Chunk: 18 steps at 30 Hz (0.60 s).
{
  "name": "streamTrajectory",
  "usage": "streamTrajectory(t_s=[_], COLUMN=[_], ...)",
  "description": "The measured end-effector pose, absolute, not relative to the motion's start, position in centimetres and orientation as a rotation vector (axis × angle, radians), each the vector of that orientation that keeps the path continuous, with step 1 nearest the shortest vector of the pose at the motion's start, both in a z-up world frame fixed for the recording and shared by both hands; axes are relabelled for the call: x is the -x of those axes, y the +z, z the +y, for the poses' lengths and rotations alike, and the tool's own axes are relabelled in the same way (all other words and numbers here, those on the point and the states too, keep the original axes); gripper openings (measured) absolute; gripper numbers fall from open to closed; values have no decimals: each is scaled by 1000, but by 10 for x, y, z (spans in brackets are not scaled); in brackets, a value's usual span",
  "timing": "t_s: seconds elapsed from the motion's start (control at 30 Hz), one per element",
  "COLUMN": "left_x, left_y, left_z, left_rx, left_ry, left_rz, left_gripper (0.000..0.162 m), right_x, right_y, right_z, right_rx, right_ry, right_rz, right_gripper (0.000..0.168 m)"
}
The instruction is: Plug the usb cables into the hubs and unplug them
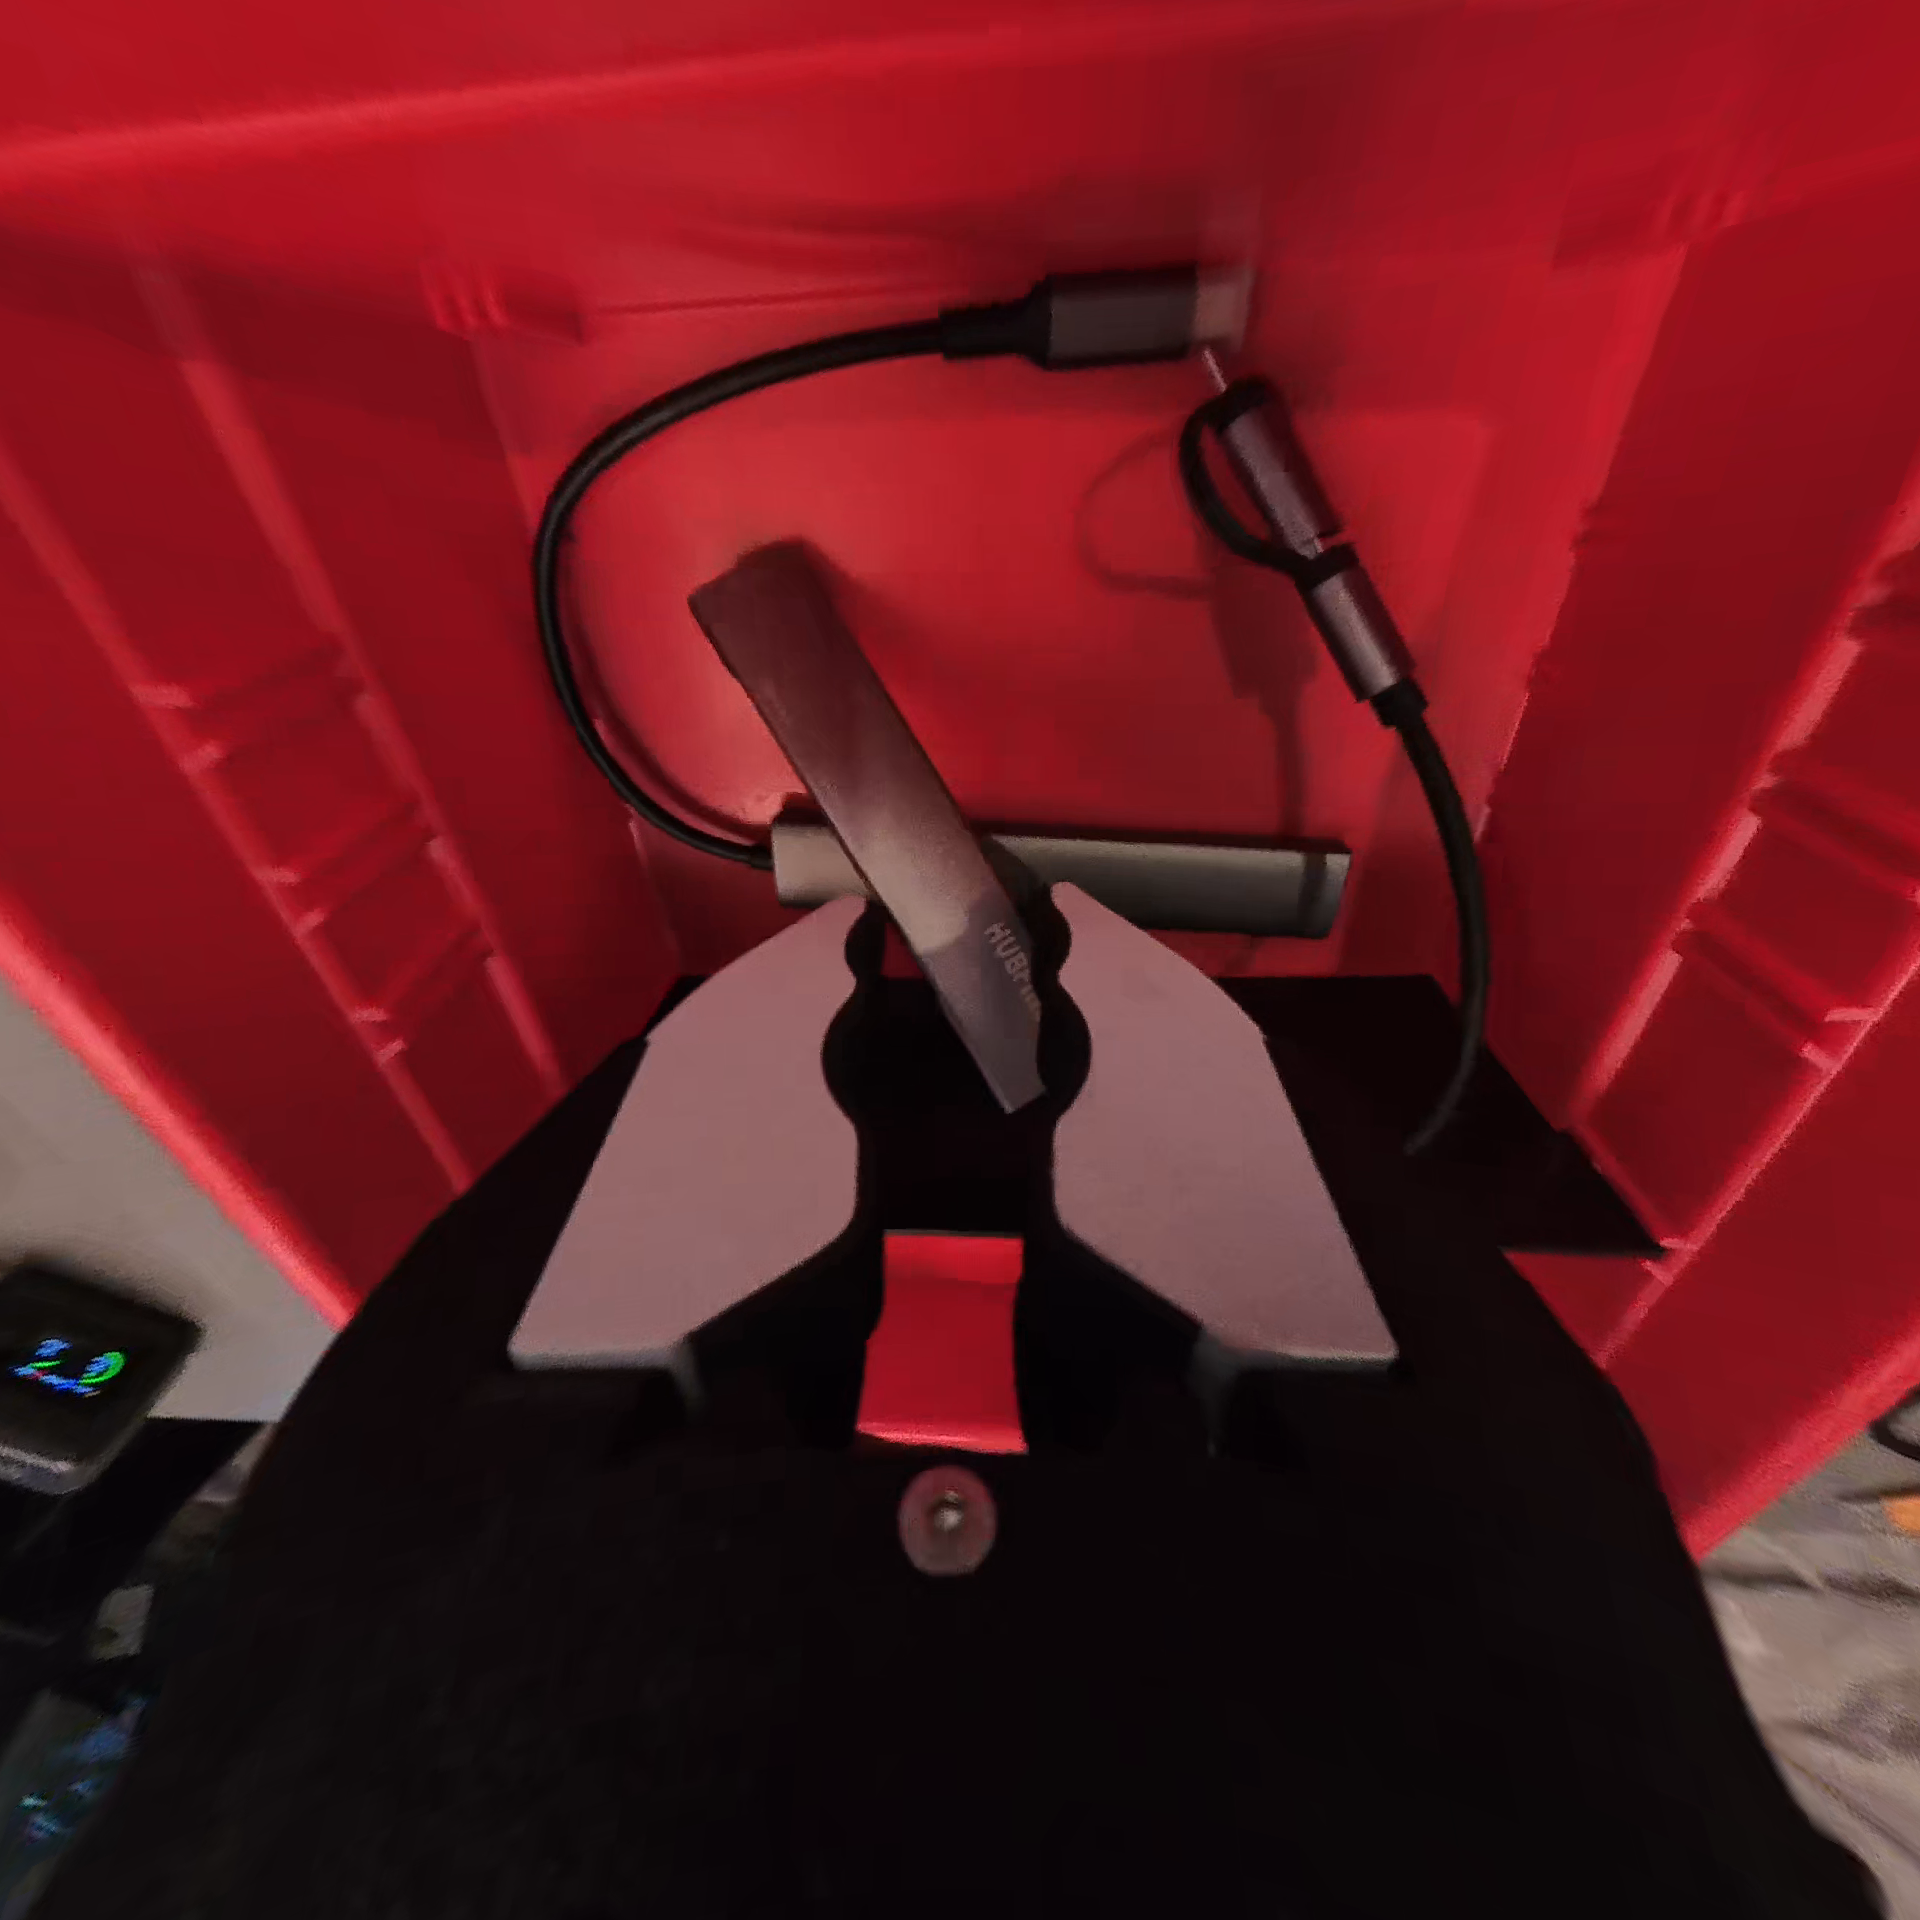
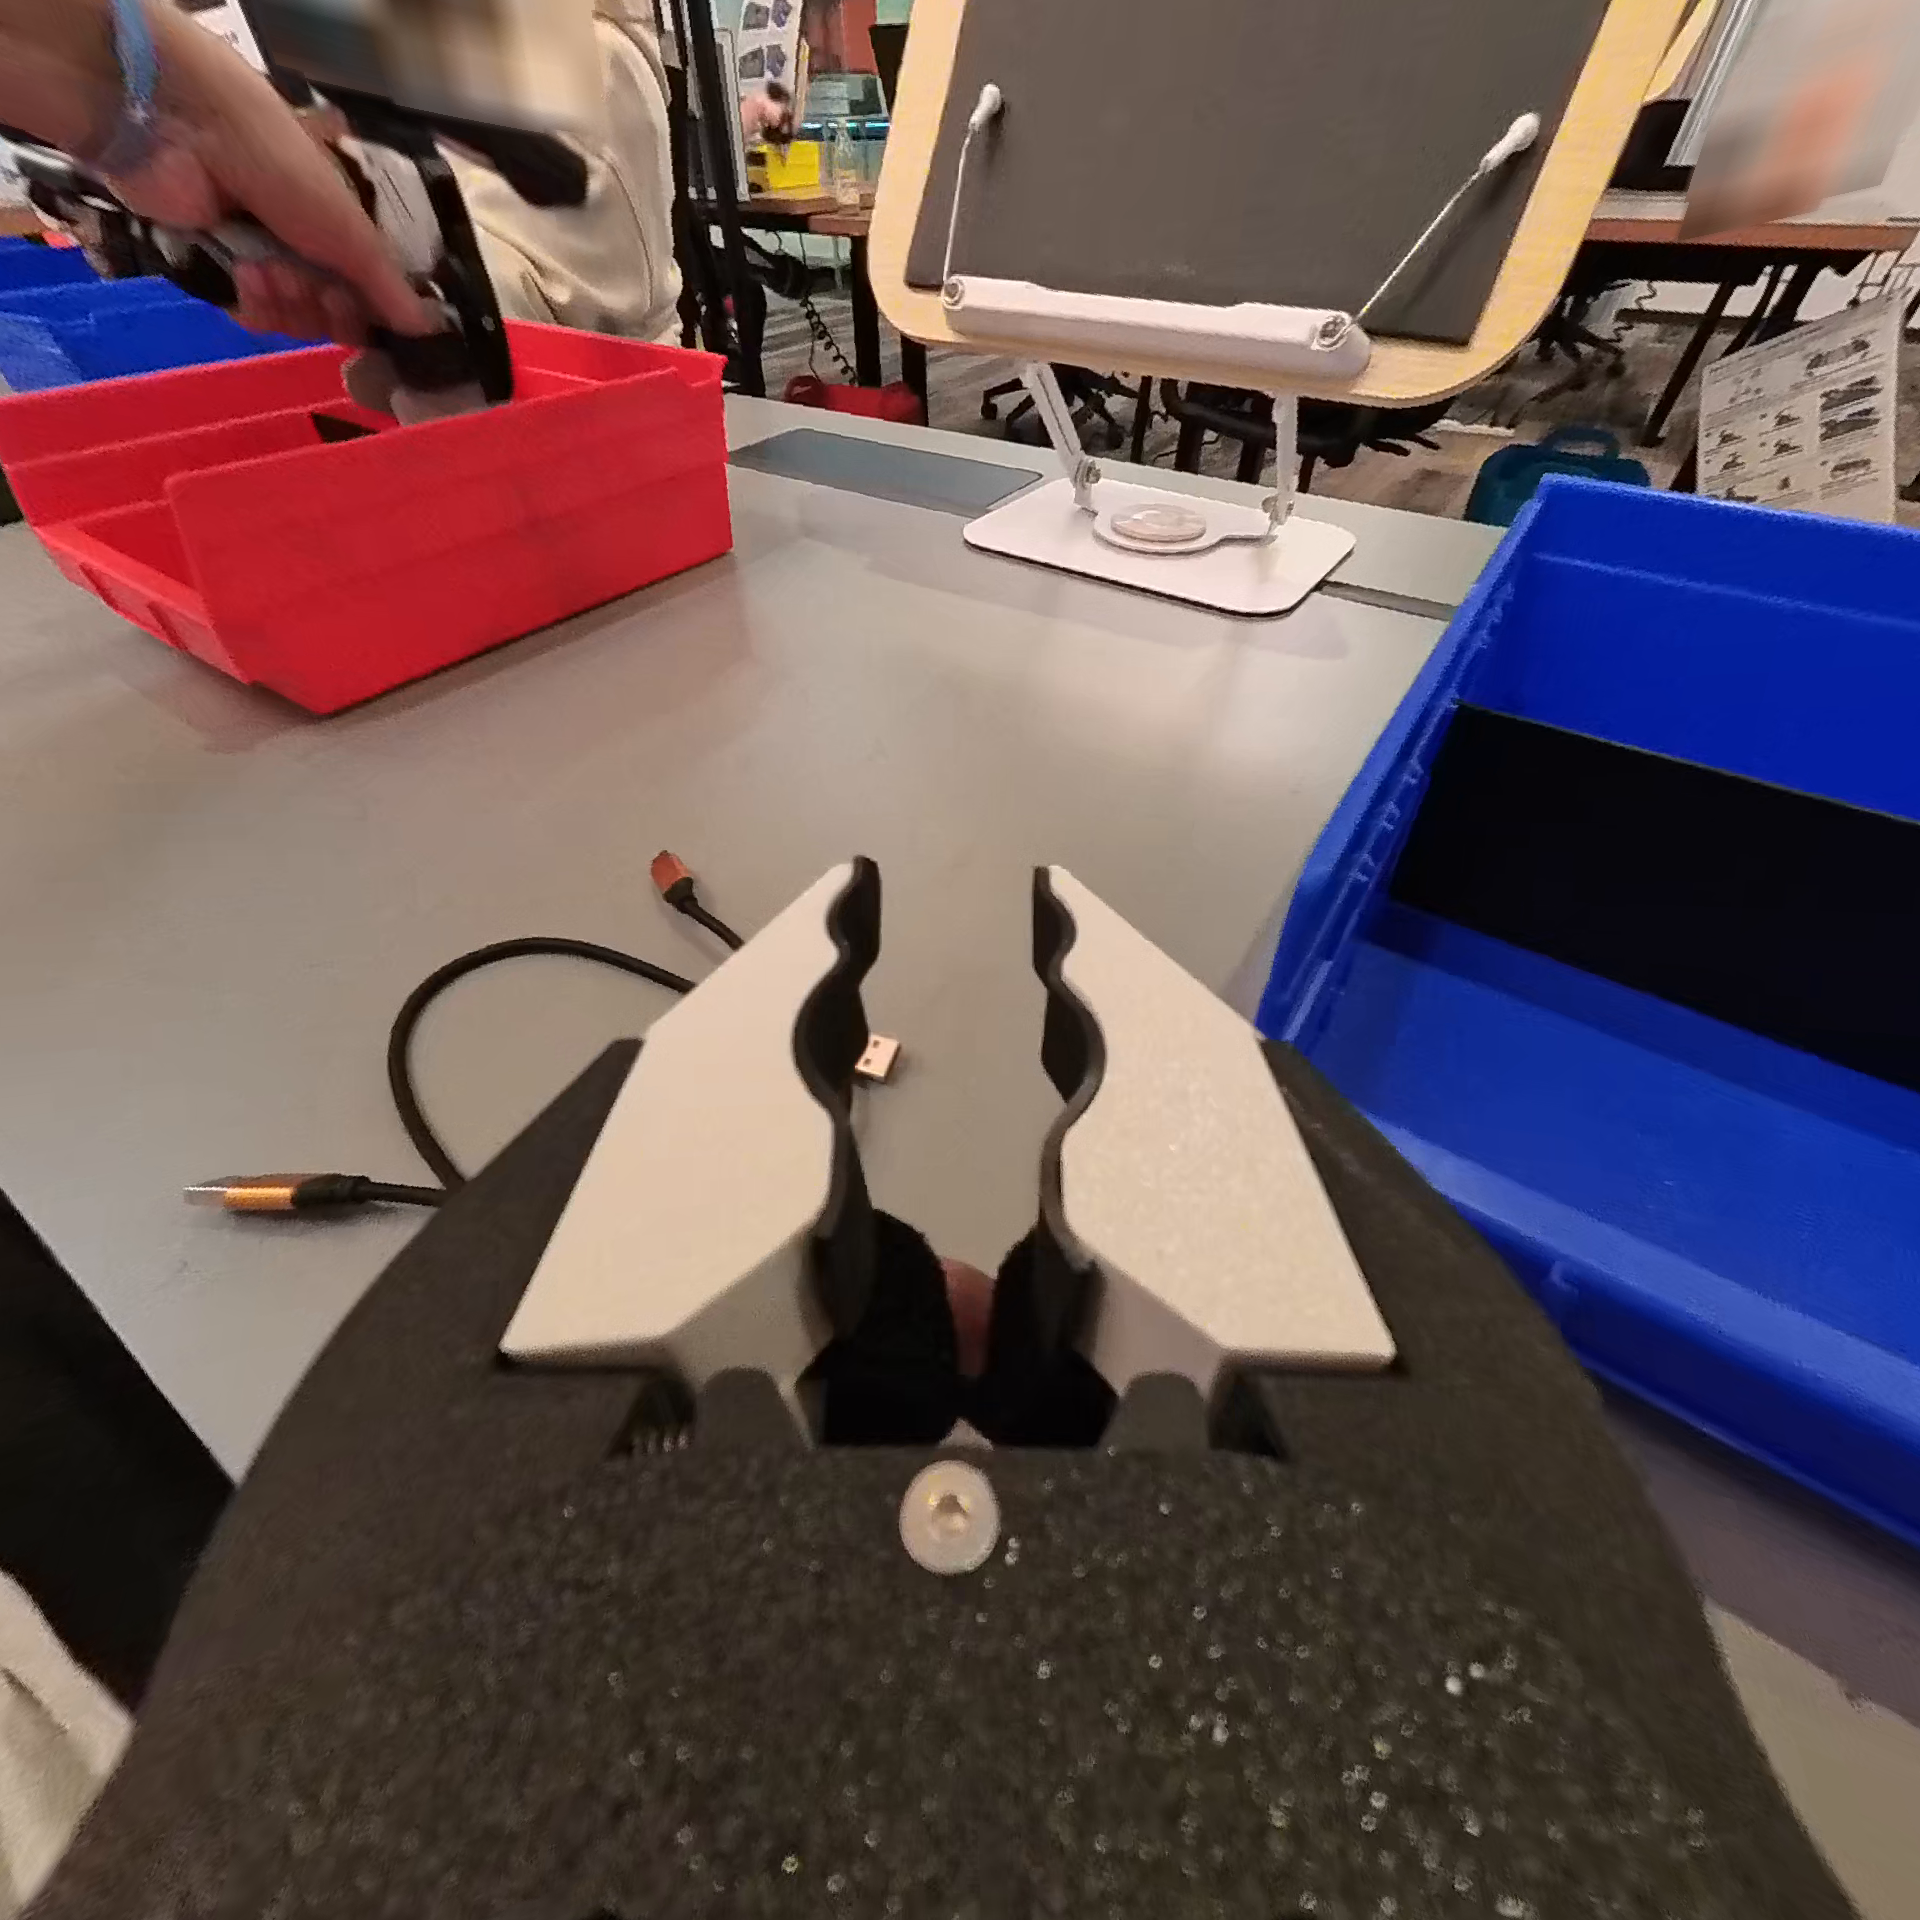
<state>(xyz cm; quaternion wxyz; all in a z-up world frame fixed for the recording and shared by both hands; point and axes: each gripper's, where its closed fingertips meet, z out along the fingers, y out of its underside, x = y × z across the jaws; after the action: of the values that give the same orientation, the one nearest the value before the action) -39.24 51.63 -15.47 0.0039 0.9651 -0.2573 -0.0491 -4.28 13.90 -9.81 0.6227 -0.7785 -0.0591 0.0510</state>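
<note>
Two grippers work: inside the red bin (image 1: 312,623), the left gripper (image 1: 956,997) has its fingers pinching a grey hub (image 1: 862,790); beside it, the right gripper (image 2: 956,997) hovers, fingers spread, over a black cable (image 2: 416,1039) on the grey surface (image 2: 935,727).

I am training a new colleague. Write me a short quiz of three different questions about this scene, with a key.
1. True or false: the left gripper grips a grey hub inside the red bin.
2. The right gripper is: A) shut on a cable, B) open and empty, C) inside the blue bin.
3. Fill in: the black cable lies on the ______.

Key: 1 true; 2 B; 3 table.
</note>
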Motion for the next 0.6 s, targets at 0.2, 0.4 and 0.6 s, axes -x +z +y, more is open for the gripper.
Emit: streamTrajectory(t_s=[0.2,0.4,0.6], left_x=[412,394,335], left_y=[-92,27,108], left_z=[541,527,426], left_rx=[-3121,-3224,-2731], left_ry=[-694,-1239,-2024], left_rz=[-1264,-1765,-2637], left_gripper=[24,24,23], right_x=[38,49,70], right_y=[-89,-85,-37], right_z=[132,133,147], right_rx=[1753,1738,1602], right_ry=[116,155,316], right_rz=[-93,-93,-193], right_gripper=[28,29,29])
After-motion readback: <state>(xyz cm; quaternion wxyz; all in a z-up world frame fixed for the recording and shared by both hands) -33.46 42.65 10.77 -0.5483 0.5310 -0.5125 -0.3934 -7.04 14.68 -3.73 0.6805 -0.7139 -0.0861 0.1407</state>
